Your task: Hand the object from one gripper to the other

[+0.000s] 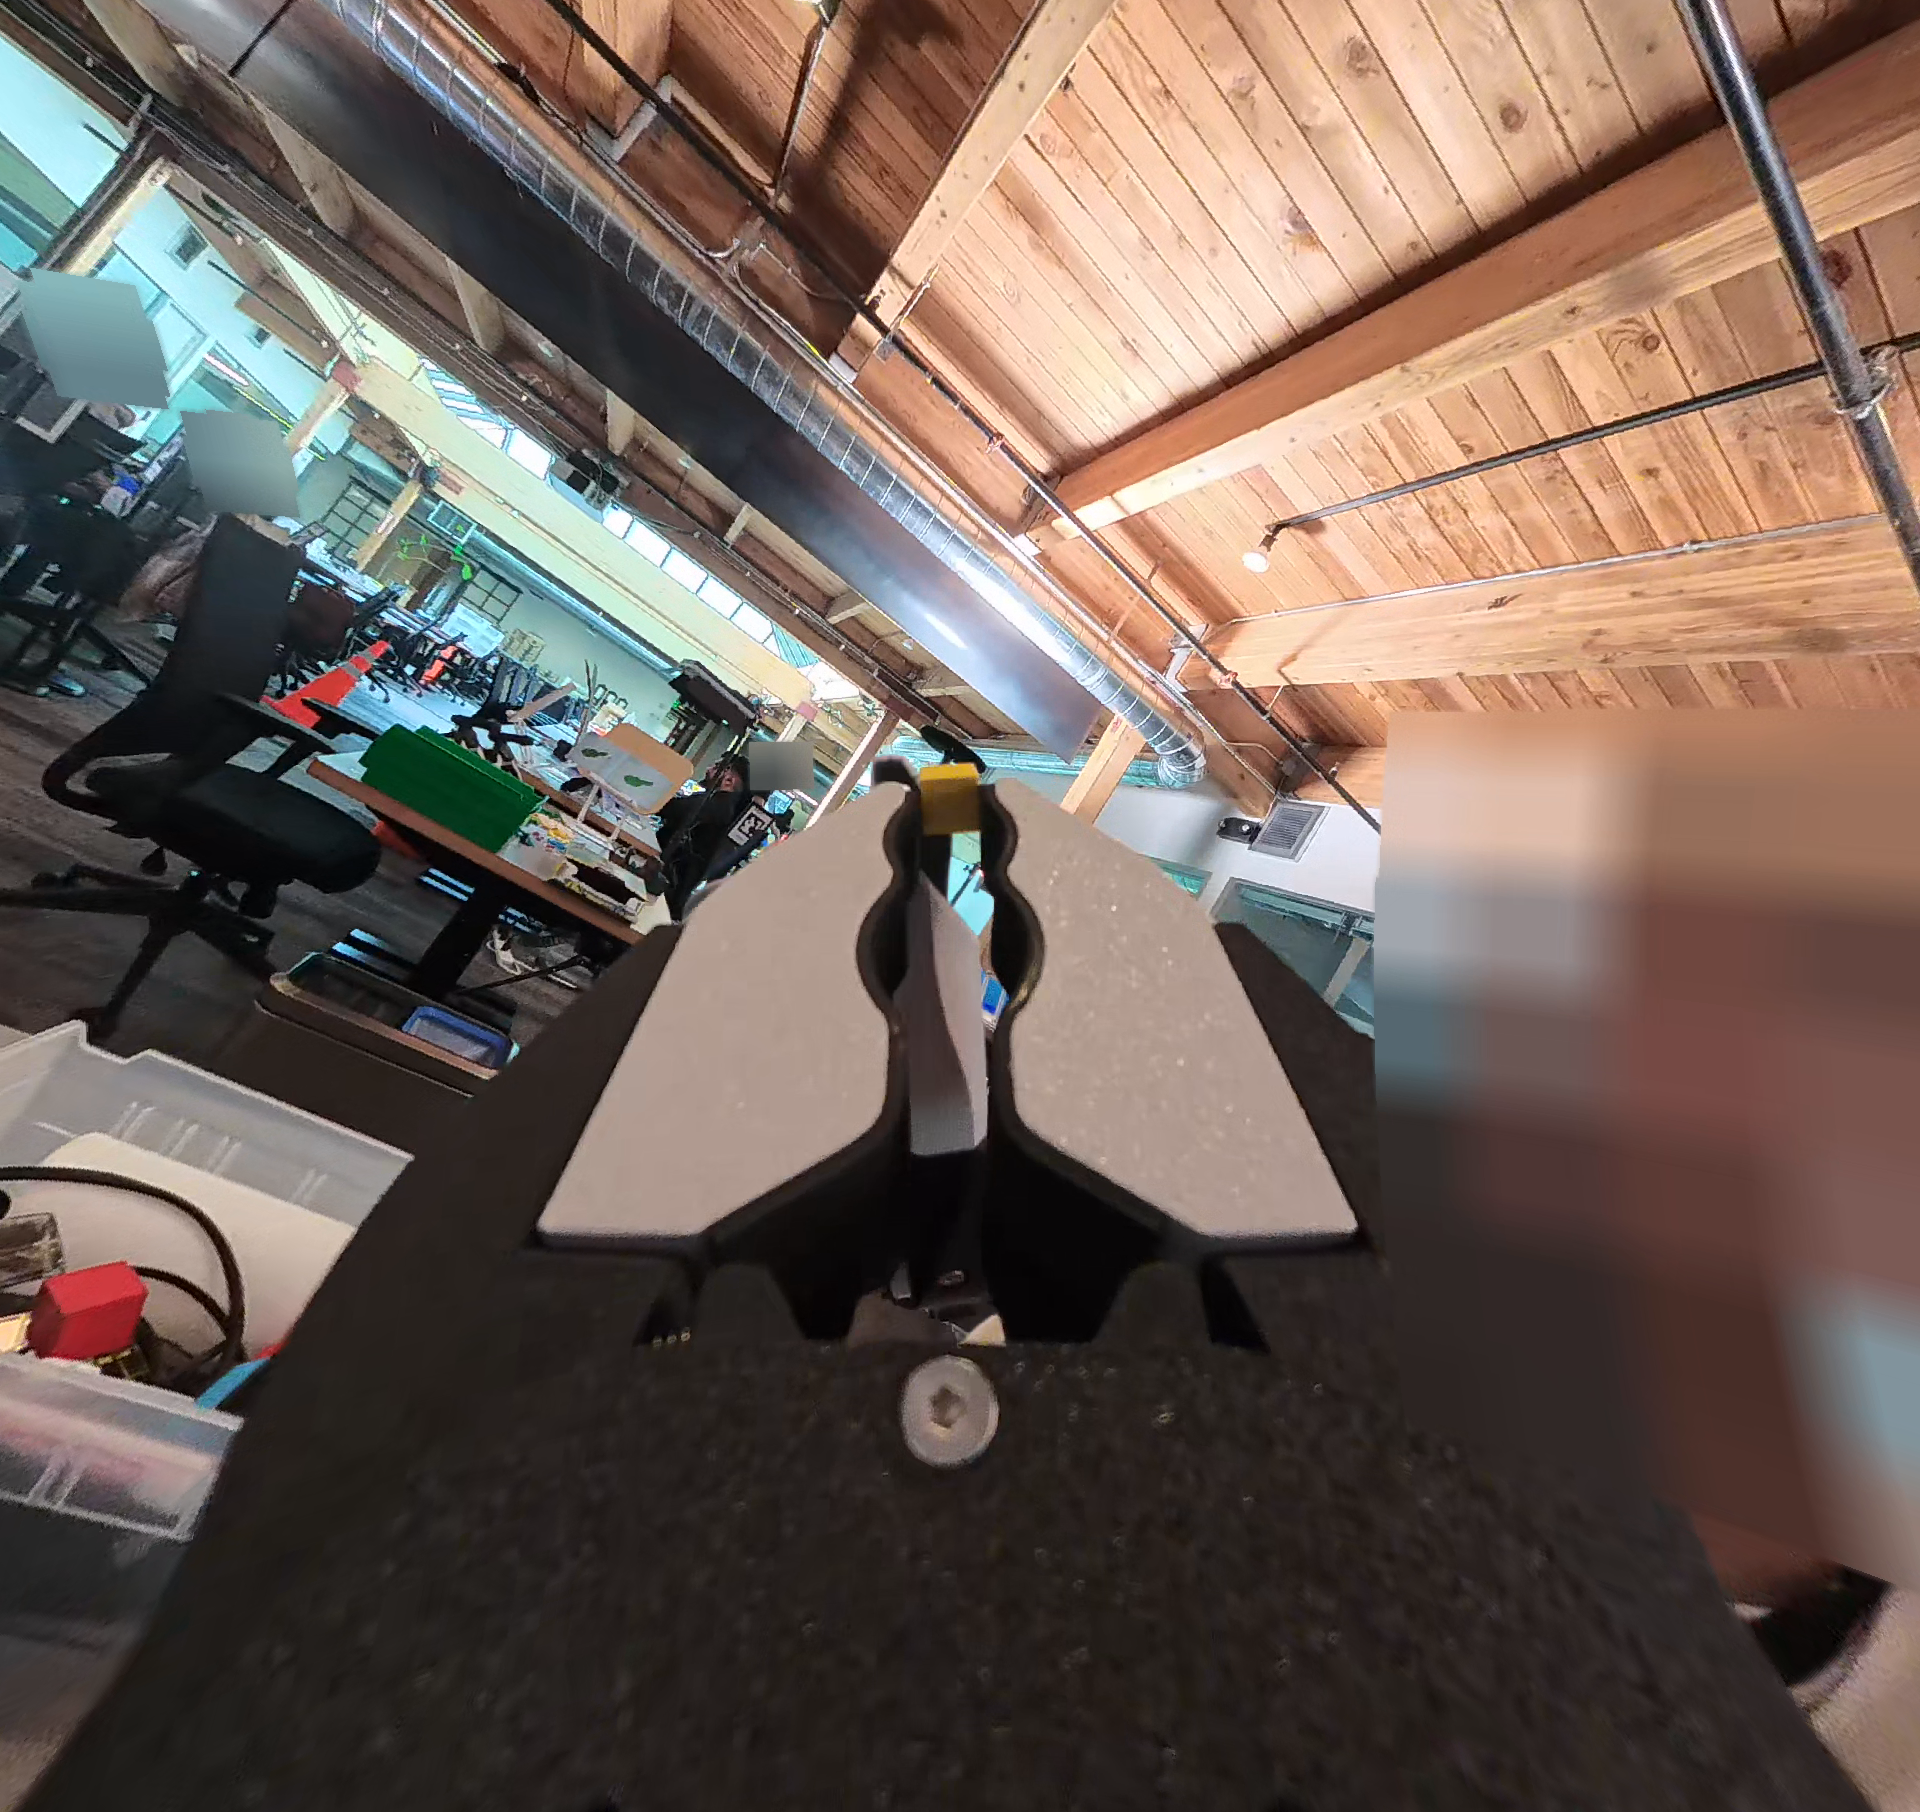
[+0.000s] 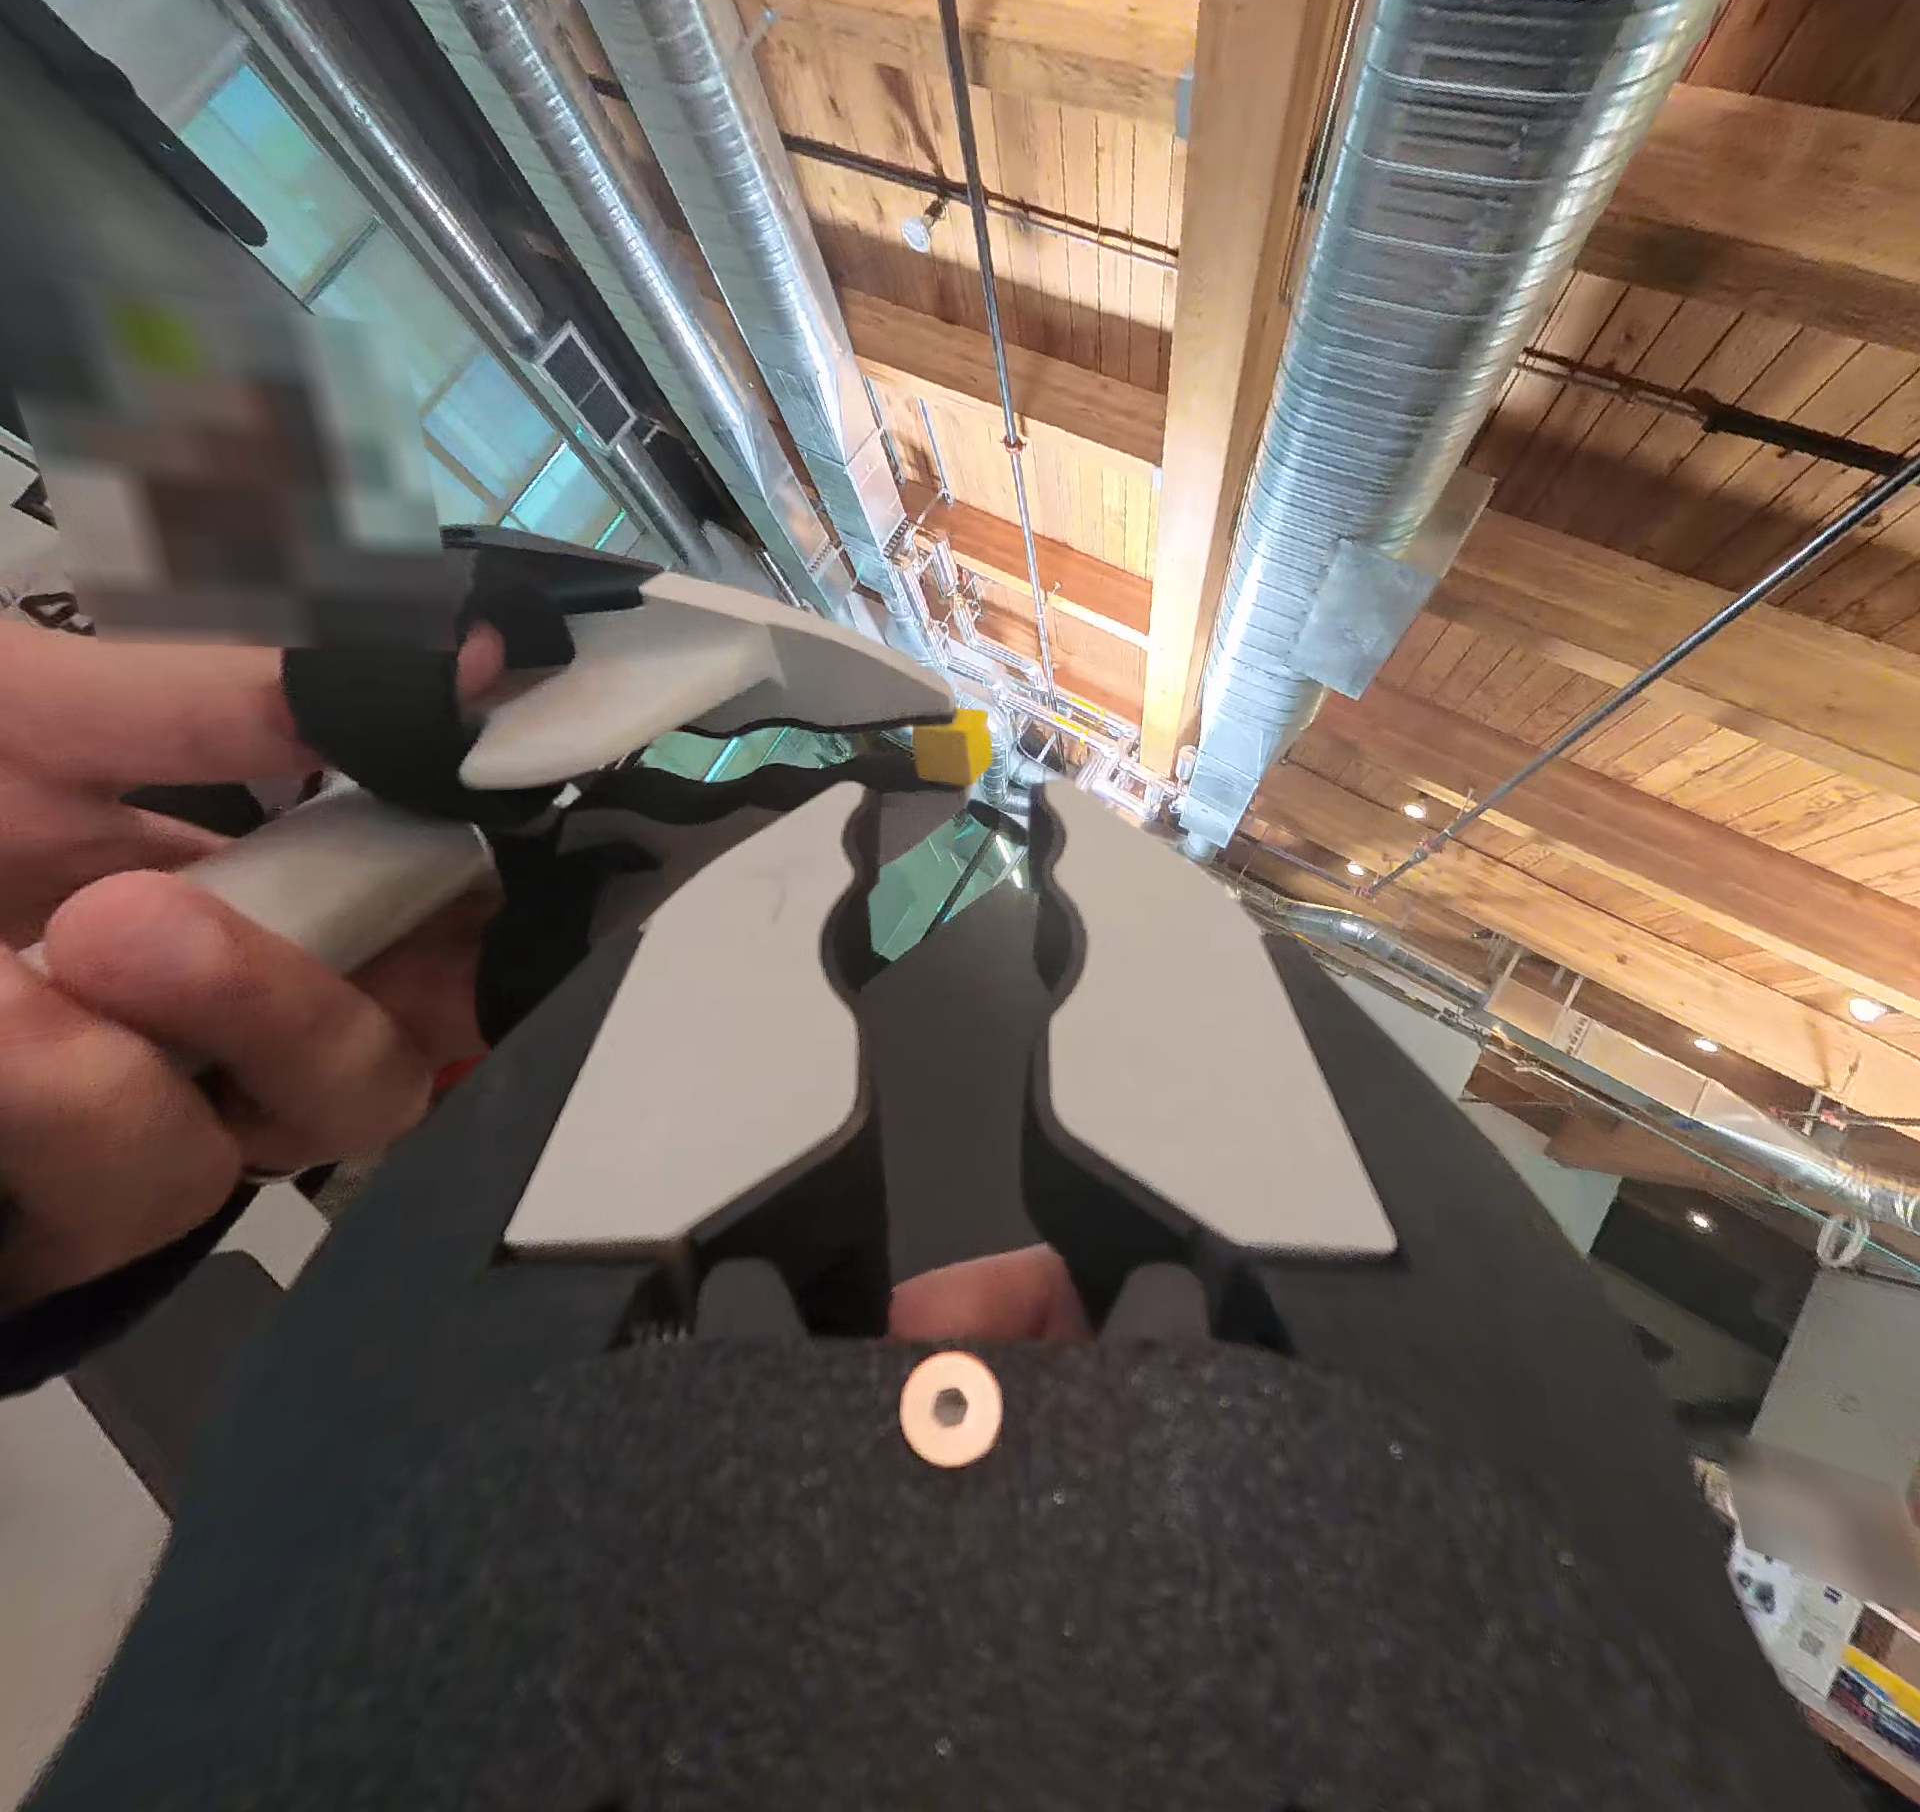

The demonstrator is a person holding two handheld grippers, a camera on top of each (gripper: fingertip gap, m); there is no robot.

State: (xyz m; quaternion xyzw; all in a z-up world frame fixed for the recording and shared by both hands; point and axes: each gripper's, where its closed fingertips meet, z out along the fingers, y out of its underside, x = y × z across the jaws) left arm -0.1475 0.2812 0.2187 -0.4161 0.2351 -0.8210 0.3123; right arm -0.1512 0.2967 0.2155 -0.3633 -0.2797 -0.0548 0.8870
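Note:
A small yellow cube (image 1: pixel 951 798) sits pinched at the very tips of my left gripper (image 1: pixel 948 812), held up in the air towards the wooden ceiling. In the right wrist view the left gripper (image 2: pixel 920 736) comes in from the left with the cube (image 2: pixel 951 746) at its tips. My right gripper (image 2: pixel 966 796) is open and empty. Its fingertips (image 2: pixel 1055 796) are just below the cube, and I cannot tell whether the left one touches it. A pale narrow piece (image 1: pixel 940 1024) shows through the left gripper's gap; it may be a right finger.
A person's hand (image 2: pixel 156 983) holds the left gripper's handle. Metal ducts (image 2: pixel 1351 412) and wooden beams are overhead. At the lower left are a clear bin (image 1: pixel 156 1118) and a red block (image 1: pixel 83 1305). Behind them are an office chair (image 1: pixel 208 796) and a table with a green tray (image 1: pixel 447 786). Only a small space, under 4 cm, lies between the two pairs of fingers.

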